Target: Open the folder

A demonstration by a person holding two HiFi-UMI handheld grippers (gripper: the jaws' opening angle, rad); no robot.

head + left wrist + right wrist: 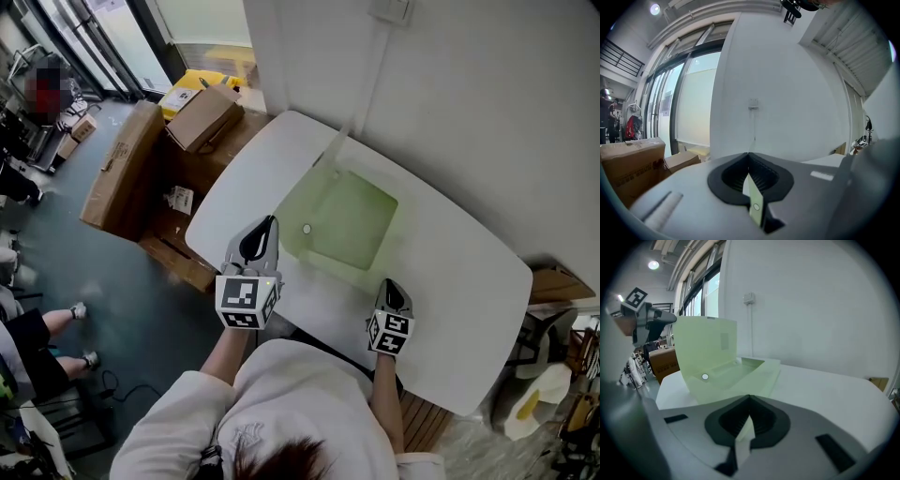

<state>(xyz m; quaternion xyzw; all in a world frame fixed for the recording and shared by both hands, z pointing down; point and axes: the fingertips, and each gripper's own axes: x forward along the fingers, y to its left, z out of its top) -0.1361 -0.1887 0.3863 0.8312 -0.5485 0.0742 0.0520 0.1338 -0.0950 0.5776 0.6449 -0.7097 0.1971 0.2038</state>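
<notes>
Left fingers [733, 180]: pinching flap [755, 202] of folder [356, 225] | right fingers [764, 420]: pinching folder's near edge

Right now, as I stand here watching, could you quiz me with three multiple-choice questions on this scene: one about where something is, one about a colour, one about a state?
1. Where does the folder lie?
A. on the white table
B. on the floor
C. on a cardboard box

2. What colour is the folder?
A. red
B. light green
C. black

3. How is the folder's front cover?
A. lying flat and shut
B. torn off
C. lifted upright, pinched by the left gripper

Answers:
1 A: the head view shows the folder resting on the table.
2 B: it is a pale, see-through green in every view.
3 C: the right gripper view shows the cover standing up, and the left gripper has its jaws closed on the cover's edge.
</notes>
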